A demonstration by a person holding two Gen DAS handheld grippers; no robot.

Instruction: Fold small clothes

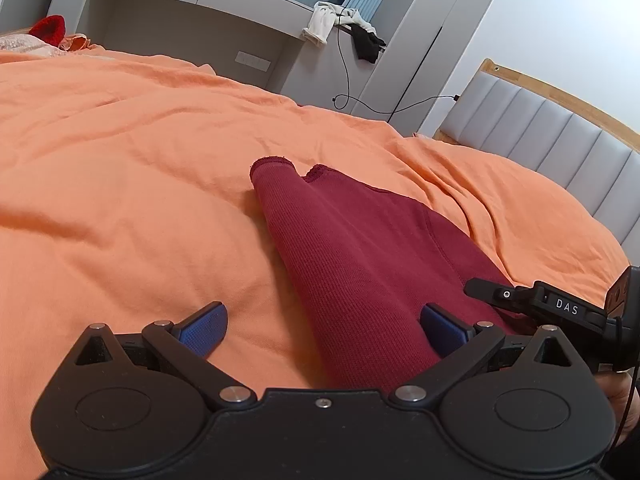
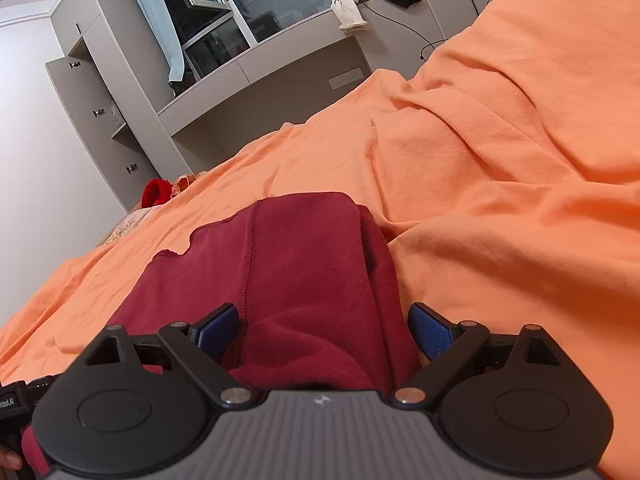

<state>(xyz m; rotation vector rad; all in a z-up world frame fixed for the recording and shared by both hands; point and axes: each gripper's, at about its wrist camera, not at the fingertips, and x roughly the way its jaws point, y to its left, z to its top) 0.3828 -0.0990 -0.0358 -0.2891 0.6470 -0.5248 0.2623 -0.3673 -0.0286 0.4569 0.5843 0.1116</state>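
A dark red ribbed garment point(image 1: 360, 260) lies folded into a long strip on the orange bed cover point(image 1: 120, 160), its hemmed end pointing away from me. My left gripper point(image 1: 322, 330) is open just above it; the left blue pad hangs over bare cover and the right pad over the cloth. In the right wrist view the same garment point(image 2: 300, 260) shows a stitched seam and a rounded folded edge. My right gripper point(image 2: 324, 332) stands wide, with a bulge of the red cloth between its fingers and the pads not squeezing it. Part of the right gripper's black body point(image 1: 560, 308) shows at the left view's right edge.
The orange cover point(image 2: 500, 200) is wrinkled and rises in folds on the right. A padded grey headboard point(image 1: 540, 132) stands at the far right. White and black clothes point(image 1: 324, 24) and a cable point(image 1: 348, 96) hang from a grey ledge. A red item point(image 2: 154, 192) lies at the bed's far edge.
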